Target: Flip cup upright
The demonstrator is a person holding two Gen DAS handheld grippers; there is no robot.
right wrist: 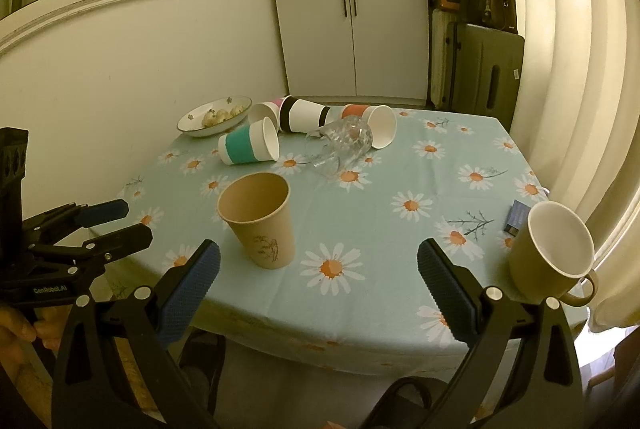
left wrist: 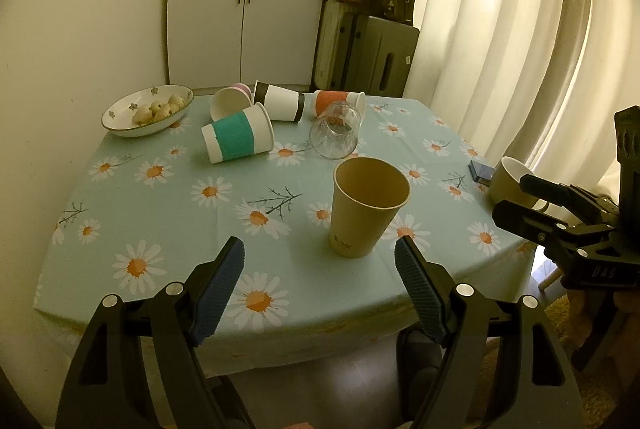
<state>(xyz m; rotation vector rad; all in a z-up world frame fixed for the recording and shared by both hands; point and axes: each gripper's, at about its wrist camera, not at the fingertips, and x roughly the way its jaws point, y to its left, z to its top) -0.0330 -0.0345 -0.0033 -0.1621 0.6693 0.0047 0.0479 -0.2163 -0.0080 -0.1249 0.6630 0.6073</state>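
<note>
A brown paper cup point(left wrist: 366, 207) stands upright near the table's front edge; it also shows in the right wrist view point(right wrist: 260, 221). Behind it several cups lie on their sides: a teal-banded cup point(left wrist: 238, 139) point(right wrist: 250, 145), a black-banded cup point(left wrist: 280, 101) point(right wrist: 304, 115), an orange-banded cup point(left wrist: 340, 101) point(right wrist: 372, 123), a pink-banded cup point(left wrist: 230, 101) point(right wrist: 266, 111) and a clear glass point(left wrist: 336, 131) point(right wrist: 340, 143). My left gripper point(left wrist: 320, 259) is open and empty, just in front of the brown cup. My right gripper point(right wrist: 318, 265) is open and empty above the front edge.
A flowered bowl of round snacks point(left wrist: 148, 111) point(right wrist: 216, 117) sits at the back left. An upright olive mug point(right wrist: 554, 253) point(left wrist: 510, 181) and a small blue box point(right wrist: 518, 217) stand at the right edge. A daisy tablecloth point(right wrist: 400, 169) covers the table. Curtains hang on the right.
</note>
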